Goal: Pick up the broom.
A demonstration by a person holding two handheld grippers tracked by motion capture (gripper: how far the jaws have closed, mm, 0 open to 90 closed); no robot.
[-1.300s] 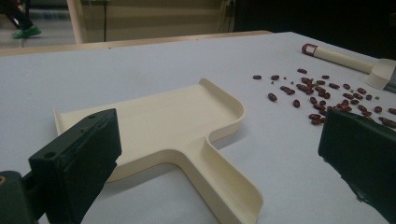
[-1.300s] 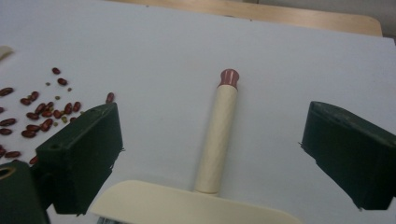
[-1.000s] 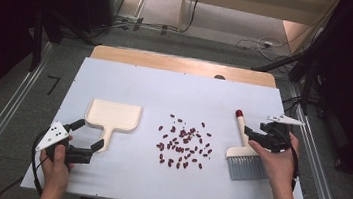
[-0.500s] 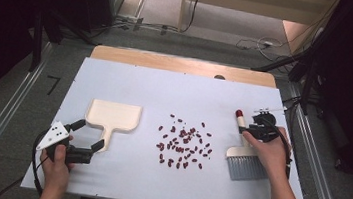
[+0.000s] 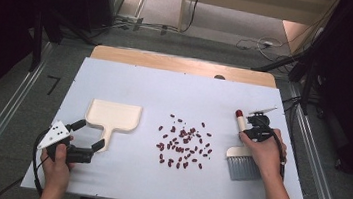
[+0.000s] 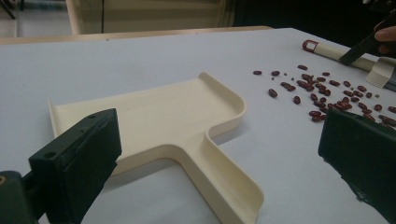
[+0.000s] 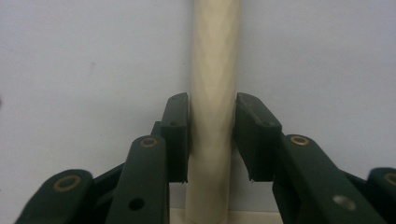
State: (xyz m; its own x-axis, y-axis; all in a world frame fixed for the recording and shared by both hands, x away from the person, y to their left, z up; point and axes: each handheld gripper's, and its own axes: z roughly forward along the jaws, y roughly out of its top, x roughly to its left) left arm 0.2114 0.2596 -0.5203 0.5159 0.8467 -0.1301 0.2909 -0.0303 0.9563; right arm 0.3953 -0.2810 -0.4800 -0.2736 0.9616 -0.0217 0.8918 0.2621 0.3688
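A cream dustpan (image 5: 114, 115) lies flat on the white table at the left, its handle pointing toward me. My left gripper (image 5: 91, 134) stands open, one jaw on each side of that handle (image 6: 219, 172) without touching it. Several dark red beans (image 5: 183, 145) are scattered mid-table. At the right lies a brush (image 5: 241, 165) with grey bristles and a red-tipped cream handle (image 7: 212, 70). My right gripper (image 7: 212, 135) points down over that handle; its jaws have just been closing and both pads now lie against the handle's sides.
The white board (image 5: 176, 87) ends at a wooden strip (image 5: 183, 64) along the far side. Metal rails run down both sides on the floor, and cables lie behind the table.
My right hand has come in leftward and down over the brush handle, and its jaws have narrowed around it. The left gripper, dustpan and beans are unmoved.
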